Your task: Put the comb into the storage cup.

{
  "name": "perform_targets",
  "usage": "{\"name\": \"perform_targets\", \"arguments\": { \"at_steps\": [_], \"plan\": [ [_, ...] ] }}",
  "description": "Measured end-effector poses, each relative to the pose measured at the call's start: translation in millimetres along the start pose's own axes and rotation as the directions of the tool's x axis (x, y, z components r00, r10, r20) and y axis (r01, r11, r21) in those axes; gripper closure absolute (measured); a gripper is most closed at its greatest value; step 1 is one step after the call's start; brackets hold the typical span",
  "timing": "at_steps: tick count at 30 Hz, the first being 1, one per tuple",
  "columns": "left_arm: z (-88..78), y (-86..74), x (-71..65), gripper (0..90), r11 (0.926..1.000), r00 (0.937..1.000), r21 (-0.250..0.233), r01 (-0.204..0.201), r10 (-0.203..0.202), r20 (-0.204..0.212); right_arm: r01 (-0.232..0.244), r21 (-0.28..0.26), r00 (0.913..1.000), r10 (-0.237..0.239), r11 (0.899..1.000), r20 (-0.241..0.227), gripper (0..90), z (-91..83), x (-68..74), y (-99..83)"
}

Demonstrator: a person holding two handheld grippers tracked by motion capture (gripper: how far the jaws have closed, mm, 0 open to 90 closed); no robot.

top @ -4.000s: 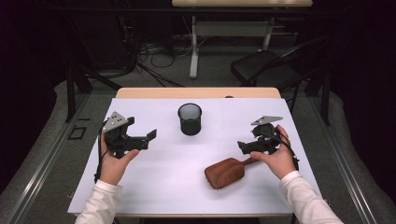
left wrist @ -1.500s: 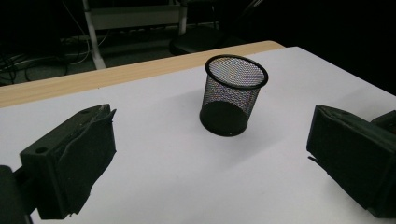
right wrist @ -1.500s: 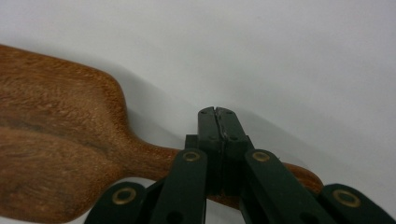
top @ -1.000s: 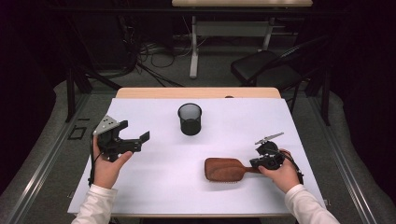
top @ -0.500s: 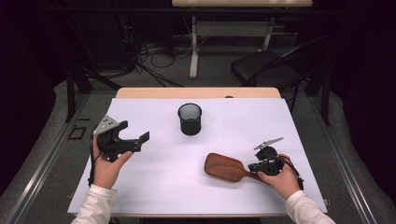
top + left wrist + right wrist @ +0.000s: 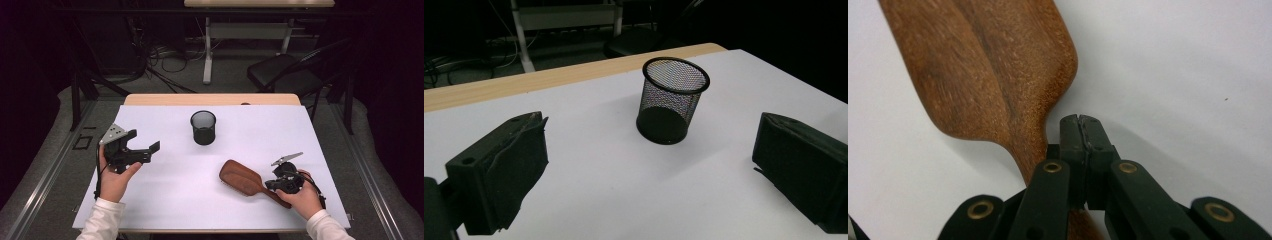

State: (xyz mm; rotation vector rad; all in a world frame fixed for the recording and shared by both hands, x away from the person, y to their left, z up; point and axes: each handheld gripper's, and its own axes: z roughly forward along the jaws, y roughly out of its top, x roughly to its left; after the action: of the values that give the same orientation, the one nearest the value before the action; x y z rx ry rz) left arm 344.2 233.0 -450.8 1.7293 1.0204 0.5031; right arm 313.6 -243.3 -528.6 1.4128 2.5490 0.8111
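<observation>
**Right hand-held gripper shut beside the brush handle**

Take the black wire-mesh cup (image 6: pixel 203 127) as your landmark. The brown wooden paddle hairbrush (image 6: pixel 242 178) lies flat on the white surface (image 6: pixel 250 130) nearer to you than the cup and to its right, with its broad head toward the cup and its handle running away from it into your right hand. Your right hand-held gripper (image 6: pixel 272 184) sits at that handle end. In the right gripper view its jaws are pressed together, pad against pad, with nothing between them; the brush neck (image 6: pixel 1030 155) passes just beside the closed tips and under the linkage, touching or nearly so.

Your left hand-held gripper (image 6: pixel 152 150) is held to the left of the cup, well apart from it, jaws wide apart and empty.

The high view gives the whole layout; the right gripper view alone shows the wood grain and the sealed pads; the left gripper view shows the cup's mesh and solid base.

No brand, label or writing can be read on anything.
</observation>
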Motion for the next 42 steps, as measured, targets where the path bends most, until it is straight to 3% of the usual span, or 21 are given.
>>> {"name": "perform_targets", "arguments": {
  "at_steps": [23,42],
  "plan": [
    [-0.3,-0.8,0.9,1.1,1.0000,1.0000,-0.001,0.004,-0.004,-0.003,0.007,-0.002,0.9997,-0.007,1.000,-0.024,88.7,-0.2,12.1,-16.6],
    [-0.1,-1.3,0.8,1.1,1.0000,1.0000,0.000,0.005,-0.005,-0.005,0.008,-0.003,0.9998,-0.008,1.000,-0.020,86.7,-2.2,17.0,-17.6]
  ]
}}
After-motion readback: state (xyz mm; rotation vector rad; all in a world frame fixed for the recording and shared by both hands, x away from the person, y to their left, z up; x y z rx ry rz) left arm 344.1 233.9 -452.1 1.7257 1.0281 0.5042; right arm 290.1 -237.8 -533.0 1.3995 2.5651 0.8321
